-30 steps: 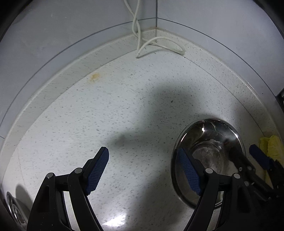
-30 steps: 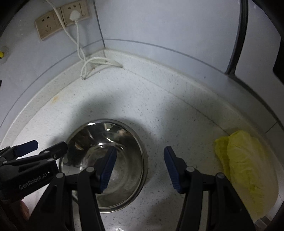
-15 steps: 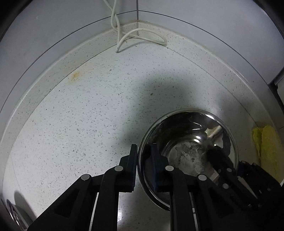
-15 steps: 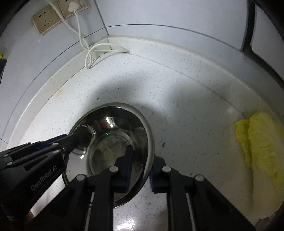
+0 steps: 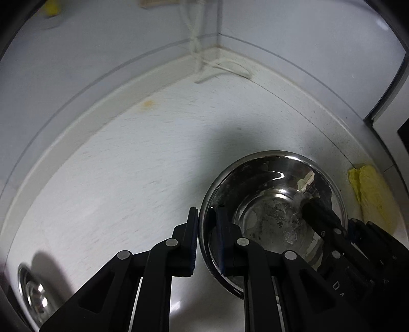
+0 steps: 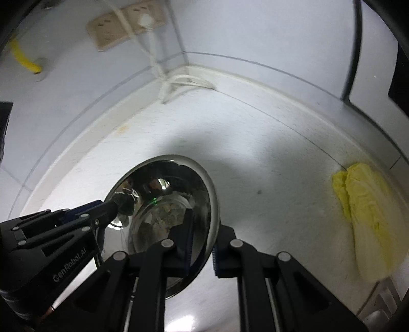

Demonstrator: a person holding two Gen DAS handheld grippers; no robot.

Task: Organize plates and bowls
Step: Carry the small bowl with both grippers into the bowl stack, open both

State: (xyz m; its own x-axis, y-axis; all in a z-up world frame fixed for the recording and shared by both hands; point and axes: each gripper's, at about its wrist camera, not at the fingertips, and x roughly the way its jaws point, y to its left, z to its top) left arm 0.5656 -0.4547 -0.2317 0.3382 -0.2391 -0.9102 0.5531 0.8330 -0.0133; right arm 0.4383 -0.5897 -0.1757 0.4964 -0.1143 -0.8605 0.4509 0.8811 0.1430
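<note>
Both grippers pinch the same steel bowl point(image 5: 273, 204) by opposite sides of its rim. From the left wrist view, the left gripper point(image 5: 206, 240) has its fingers pressed onto the bowl's near-left edge, one blue-padded finger outside the wall and the other inside, with the thin rim between them. The right gripper point(image 5: 329, 224) reaches in from the right in that same view, one dark finger lying inside the bowl and the other just outside the rim.

From the right wrist view, the right gripper point(image 6: 203, 245) clamps the bowl point(image 6: 163, 194) at its near-right edge, again one finger inside and one outside, the rim squeezed between the blue pads. The left gripper point(image 6: 110, 206) enters from the left and grips the bowl's far-left rim.

The bowl sits over the near middle of the white speckled countertop point(image 5: 133, 166); its inside is shiny with pale smeared residue on the bottom. Whether its base touches the counter cannot be told. A yellow-green cabbage leaf point(image 6: 368, 219) lies on the counter well to the right, near the wall. A white cable point(image 6: 176, 84) hangs down the far corner and loops on the counter, coming from wall sockets point(image 6: 125, 23) above. A round metal object point(image 5: 33, 293) shows at the near-left edge of the left view.
</note>
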